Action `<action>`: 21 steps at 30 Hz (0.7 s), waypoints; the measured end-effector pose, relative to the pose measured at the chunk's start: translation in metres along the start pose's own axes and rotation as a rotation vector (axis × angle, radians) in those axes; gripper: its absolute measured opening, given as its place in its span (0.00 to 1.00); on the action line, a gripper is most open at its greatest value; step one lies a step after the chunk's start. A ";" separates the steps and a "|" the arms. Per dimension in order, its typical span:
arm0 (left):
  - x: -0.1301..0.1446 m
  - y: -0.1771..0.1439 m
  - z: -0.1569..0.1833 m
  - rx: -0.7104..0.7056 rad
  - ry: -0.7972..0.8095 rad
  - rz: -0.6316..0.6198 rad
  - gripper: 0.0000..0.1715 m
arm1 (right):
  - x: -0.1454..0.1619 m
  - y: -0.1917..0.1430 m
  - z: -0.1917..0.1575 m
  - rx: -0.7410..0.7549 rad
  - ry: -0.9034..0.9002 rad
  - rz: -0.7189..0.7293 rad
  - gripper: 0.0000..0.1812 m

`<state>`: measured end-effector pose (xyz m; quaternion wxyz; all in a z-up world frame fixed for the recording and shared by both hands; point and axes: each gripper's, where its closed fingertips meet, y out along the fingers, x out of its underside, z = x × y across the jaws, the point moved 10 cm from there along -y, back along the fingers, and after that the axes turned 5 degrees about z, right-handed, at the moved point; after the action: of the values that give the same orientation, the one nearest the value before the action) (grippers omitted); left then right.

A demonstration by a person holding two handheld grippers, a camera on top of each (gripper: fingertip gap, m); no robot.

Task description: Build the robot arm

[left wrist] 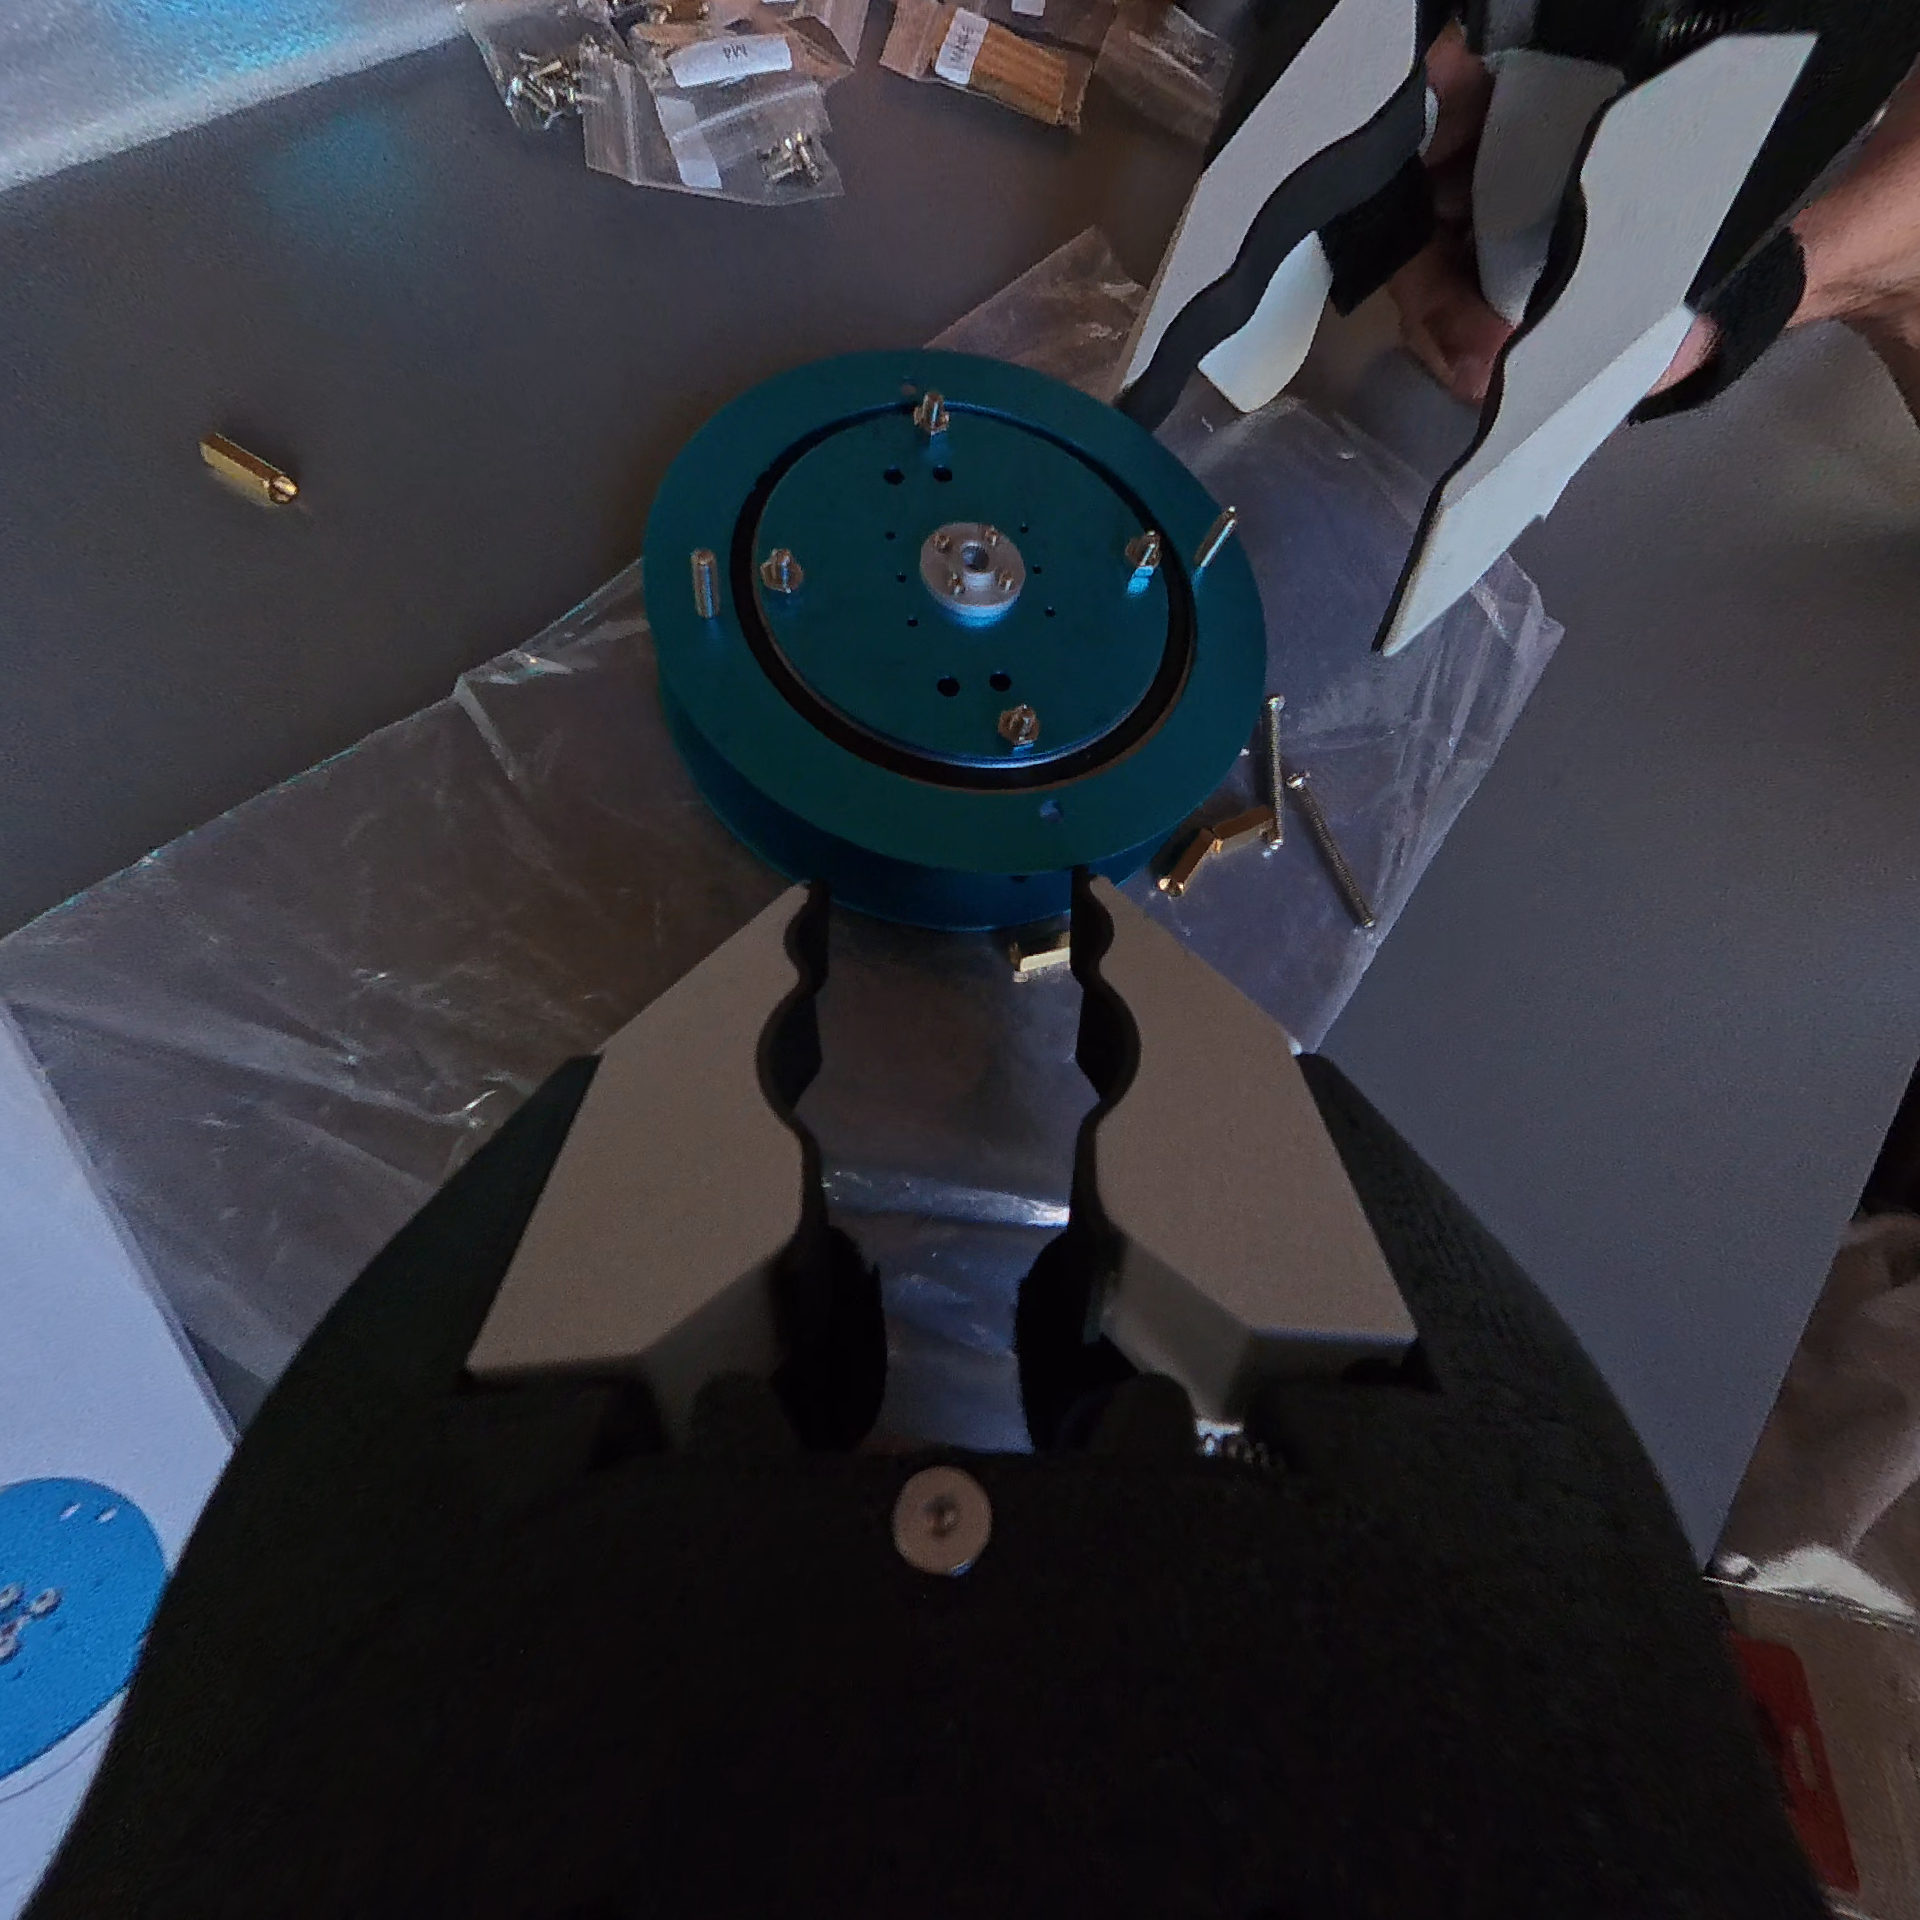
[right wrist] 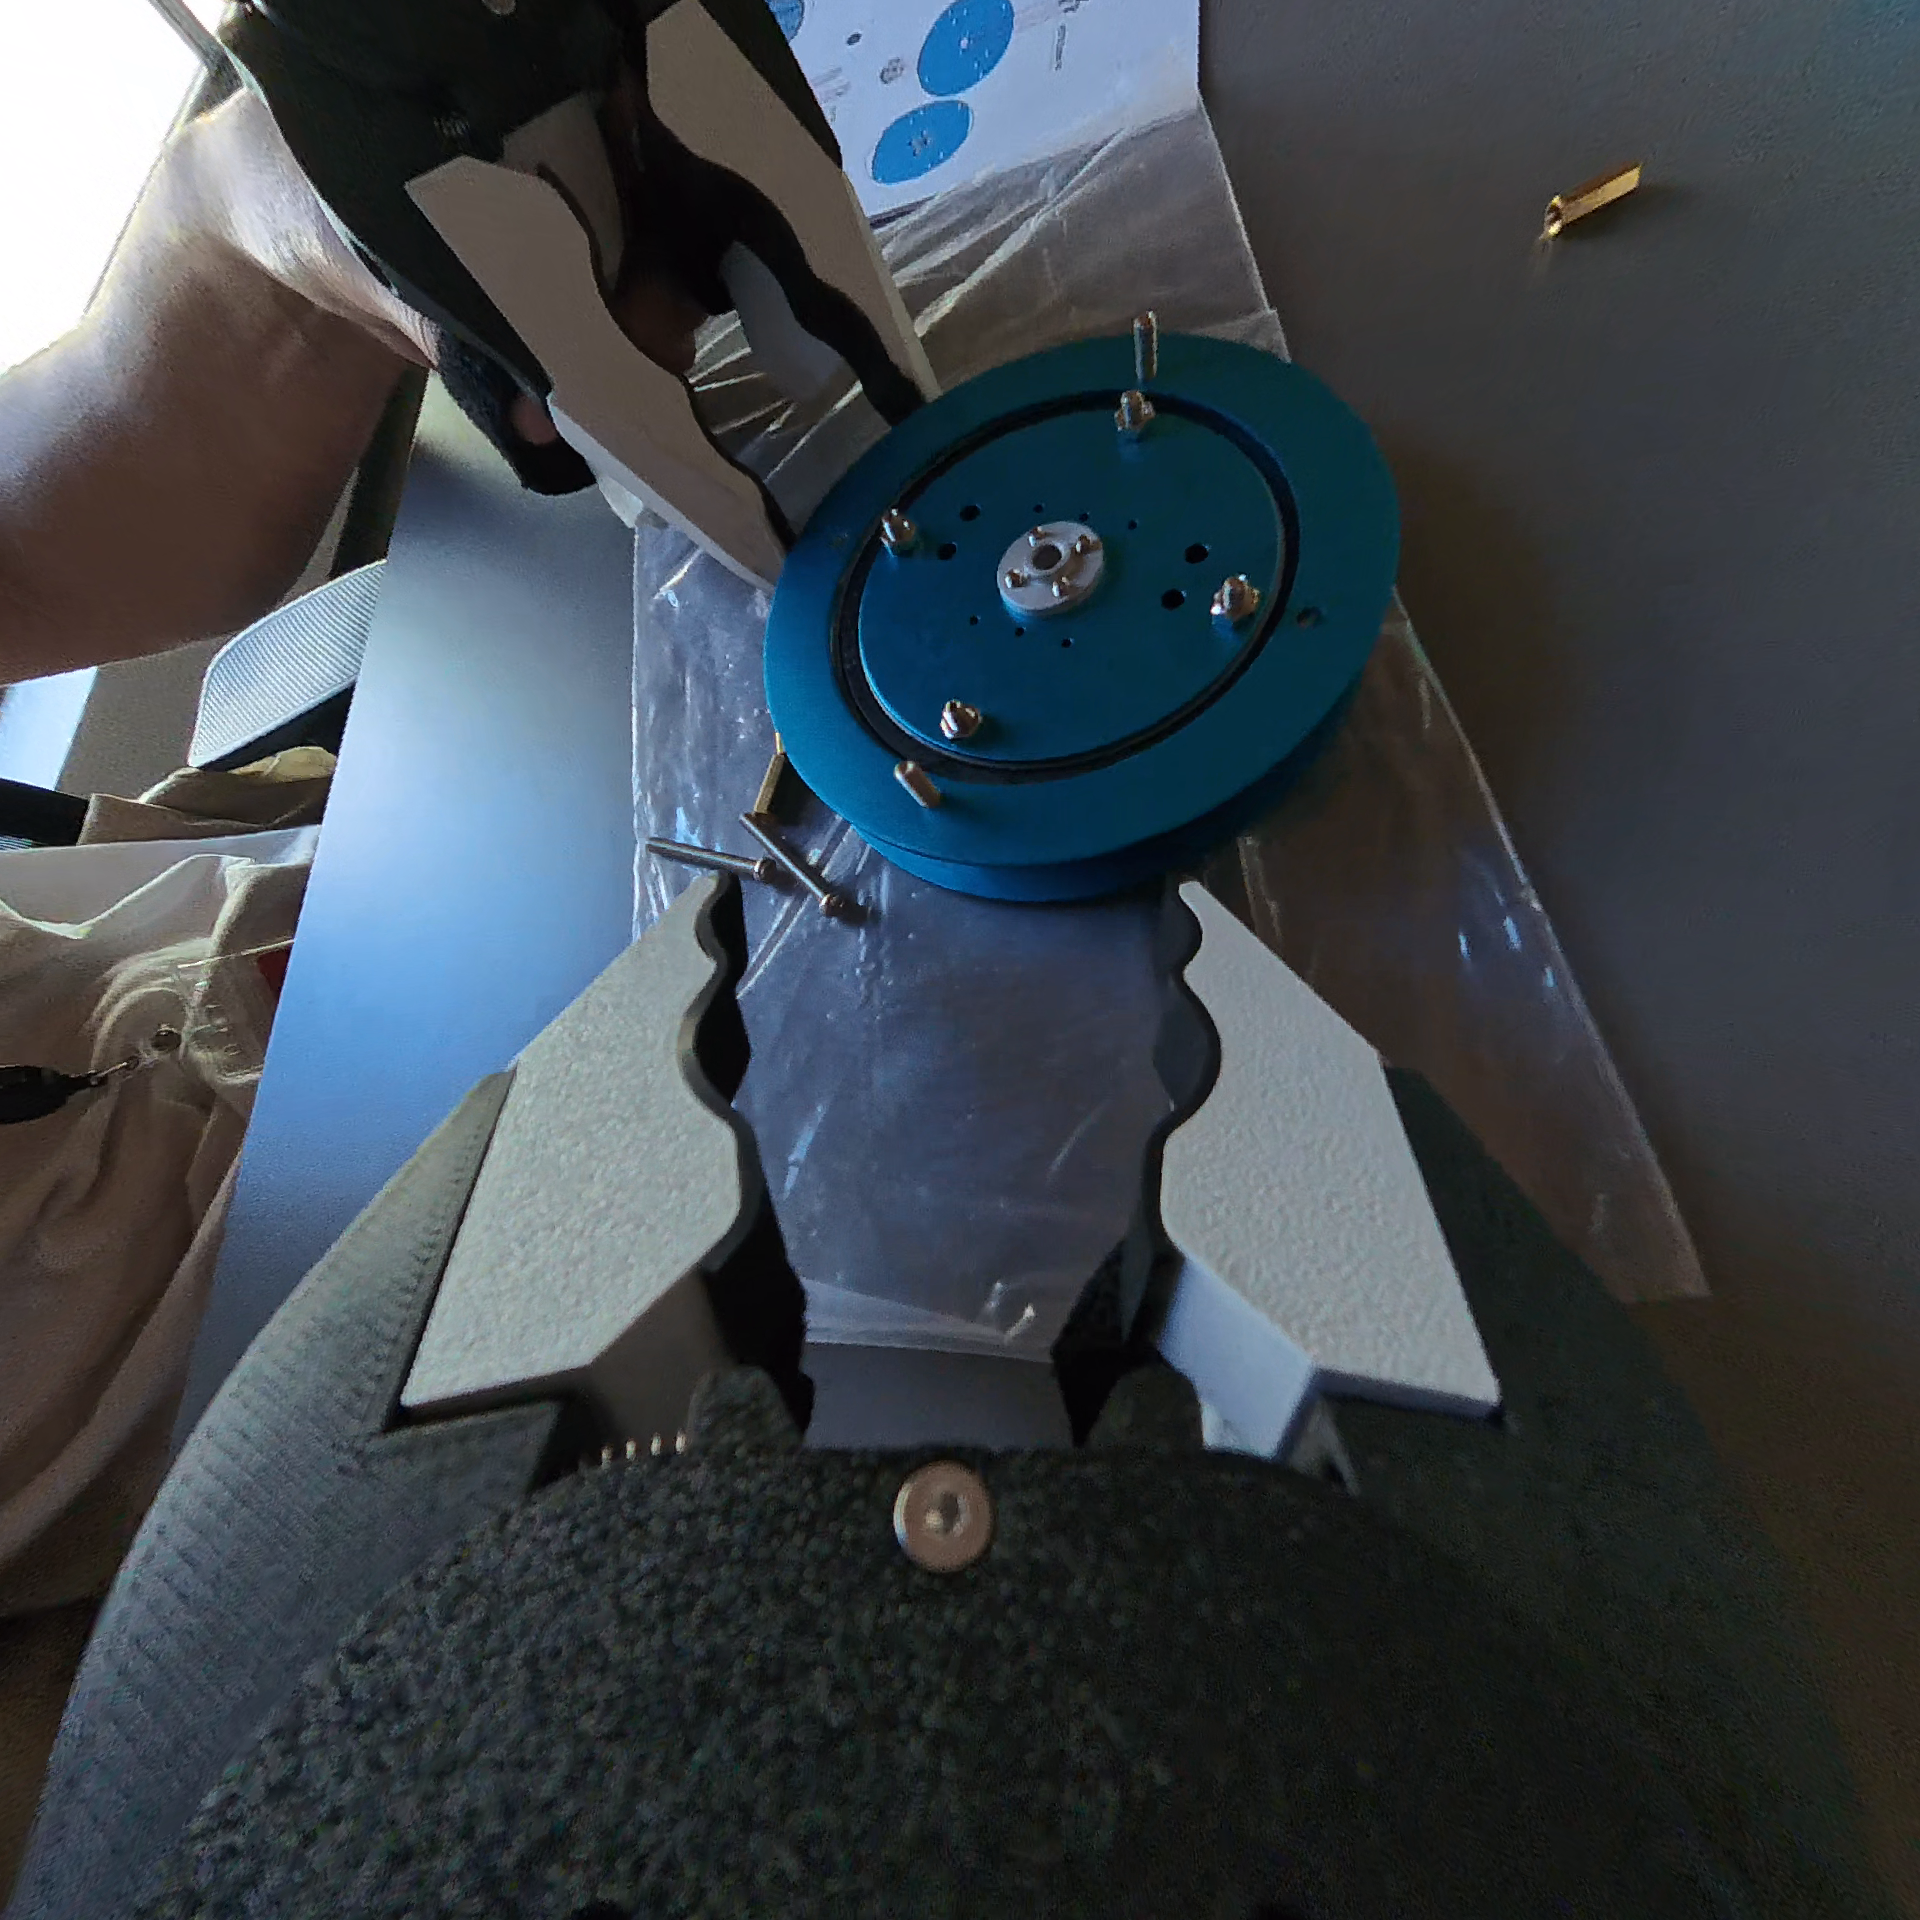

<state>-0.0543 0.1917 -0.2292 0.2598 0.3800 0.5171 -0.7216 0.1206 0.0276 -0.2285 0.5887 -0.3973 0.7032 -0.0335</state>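
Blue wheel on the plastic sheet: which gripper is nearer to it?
Left. The left gripper has its fingertips right at the blue wheel rim, jaws open. The right gripper is open too, tips just short of the rim, with plastic sheet between.

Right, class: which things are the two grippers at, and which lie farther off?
At the open left gripper and open right gripper: blue round metal disc, steel screws, clear plastic sheet.
Farther off: lone brass standoff, clear bags of screws, white sheet printed with blue circles.
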 end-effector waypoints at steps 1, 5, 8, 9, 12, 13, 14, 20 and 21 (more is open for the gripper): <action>0.000 0.000 0.000 0.002 -0.002 0.000 0.27 | 0.000 0.000 0.001 -0.005 0.006 0.003 0.43; -0.001 -0.001 -0.001 0.003 -0.008 0.010 0.27 | -0.001 -0.001 0.002 -0.006 0.010 0.004 0.43; -0.001 -0.004 -0.002 0.006 -0.022 0.032 0.27 | -0.001 -0.002 0.002 0.001 0.005 0.000 0.43; -0.001 -0.005 -0.003 0.008 -0.025 0.040 0.27 | -0.002 -0.003 0.003 0.010 -0.001 0.000 0.43; 0.000 -0.009 -0.004 0.010 -0.035 0.061 0.27 | -0.005 -0.011 0.003 0.026 -0.008 0.031 0.40; 0.000 -0.011 -0.005 0.010 -0.040 0.067 0.27 | -0.007 -0.014 0.004 0.031 -0.007 0.048 0.37; 0.000 -0.012 -0.005 0.010 -0.044 0.073 0.27 | -0.008 -0.018 0.004 0.040 -0.002 0.066 0.33; -0.004 -0.016 -0.009 -0.018 -0.070 0.107 0.27 | -0.010 -0.024 0.016 0.088 0.072 0.130 0.17; -0.005 -0.015 -0.009 -0.018 -0.075 0.109 0.27 | -0.009 -0.022 0.017 0.092 0.078 0.116 0.17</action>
<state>-0.0602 0.2053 -0.2181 0.3215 0.3779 0.4919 -0.7155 0.1468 0.0250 -0.2153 0.5795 -0.3268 0.7451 -0.0470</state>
